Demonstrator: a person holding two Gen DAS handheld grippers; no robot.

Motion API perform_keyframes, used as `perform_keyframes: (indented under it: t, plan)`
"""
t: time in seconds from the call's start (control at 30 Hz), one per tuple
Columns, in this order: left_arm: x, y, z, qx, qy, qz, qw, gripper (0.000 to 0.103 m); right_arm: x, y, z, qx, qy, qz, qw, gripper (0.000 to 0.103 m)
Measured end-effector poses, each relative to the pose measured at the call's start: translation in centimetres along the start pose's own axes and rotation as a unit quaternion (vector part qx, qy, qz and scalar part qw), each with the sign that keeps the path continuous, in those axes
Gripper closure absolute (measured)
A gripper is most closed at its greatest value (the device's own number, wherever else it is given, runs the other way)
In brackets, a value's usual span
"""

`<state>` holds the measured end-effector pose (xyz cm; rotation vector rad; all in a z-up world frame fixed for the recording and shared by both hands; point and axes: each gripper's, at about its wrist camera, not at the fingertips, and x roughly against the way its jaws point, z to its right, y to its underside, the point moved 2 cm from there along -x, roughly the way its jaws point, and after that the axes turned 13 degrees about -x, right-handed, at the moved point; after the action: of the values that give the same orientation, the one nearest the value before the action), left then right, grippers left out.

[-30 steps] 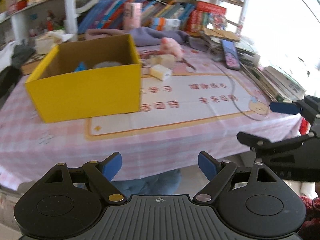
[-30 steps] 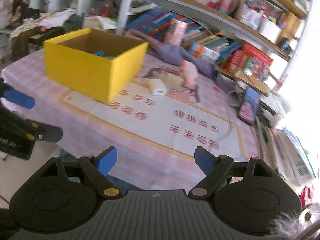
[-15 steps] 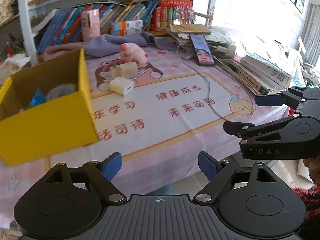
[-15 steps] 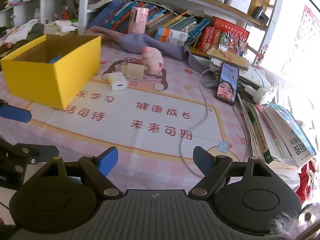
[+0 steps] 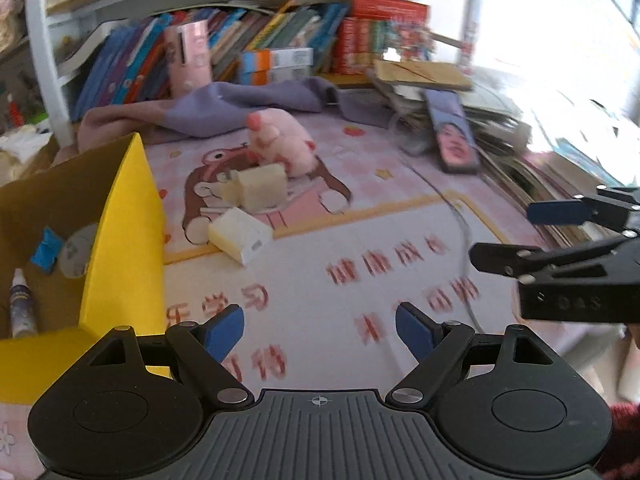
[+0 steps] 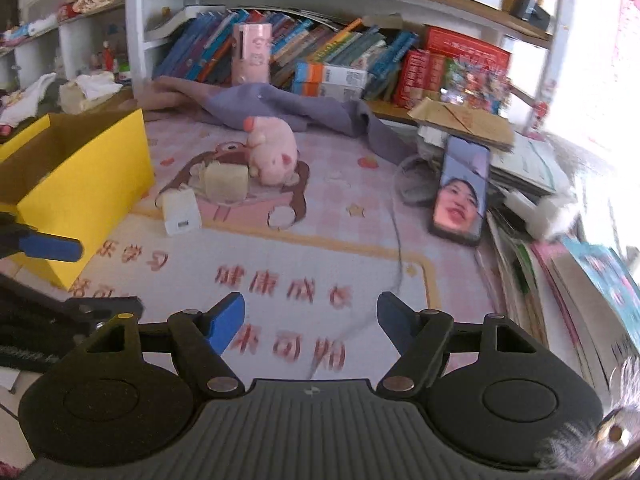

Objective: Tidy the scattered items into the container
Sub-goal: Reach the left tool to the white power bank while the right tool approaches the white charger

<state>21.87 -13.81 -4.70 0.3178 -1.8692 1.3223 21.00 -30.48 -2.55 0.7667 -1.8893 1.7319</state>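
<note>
Left claw (image 5: 319,330) was held wide over the near edge of the worktop (image 5: 400,216), nothing between its pads. Right claw (image 6: 310,320) was seen closing, still apart, with only a thin grey cable (image 6: 396,256) on the mat passing below the gap; nothing was gripped.

The yellow box (image 5: 124,240) stood at the left of the worktop. Inside it, a blue item (image 5: 47,247), a grey disc (image 5: 78,250) and a small bottle (image 5: 19,304) were noted.

3 loose items were grouped just right of the box: a white charger (image 6: 181,213) nearest the box, a beige block (image 6: 226,182) behind it, and a pink pig (image 6: 272,152) touching the block. A phone (image 6: 462,190) leaned against stacked books (image 6: 532,168) further right, well apart from the group.
</note>
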Motion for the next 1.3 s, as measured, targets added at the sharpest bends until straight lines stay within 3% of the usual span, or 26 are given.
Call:
perform_keyframes:
  t: [0.43, 0.73, 1.0, 1.3]
  plan:
    - [-5.3, -3.3, -1.6, 0.07, -0.106, -0.017, 0.9918, 0.02, -8.6, -6.7, 0.9, 0.0, -0.126, -0.026, 0.992, 0.032]
    - [-8.9, -3.7, -2.4, 0.08, -0.152, -0.029, 0.9846, 0.025, -16.2, -10.3, -1.0, -0.037, -0.177, -0.097, 0.979, 0.034]
    - [-11.5, -4.0, -3.9, 0.106, -0.167, -0.039, 0.9793, 0.029, -20.4, -11.1, -4.5, -0.035, -0.2, -0.159, 0.966, 0.033]
    - [-12.7, -3.6, -4.9, 0.131, -0.174, -0.053, 0.9746, 0.035, -23.8, -11.4, -7.6, -0.009, -0.183, -0.186, 0.965, 0.036]
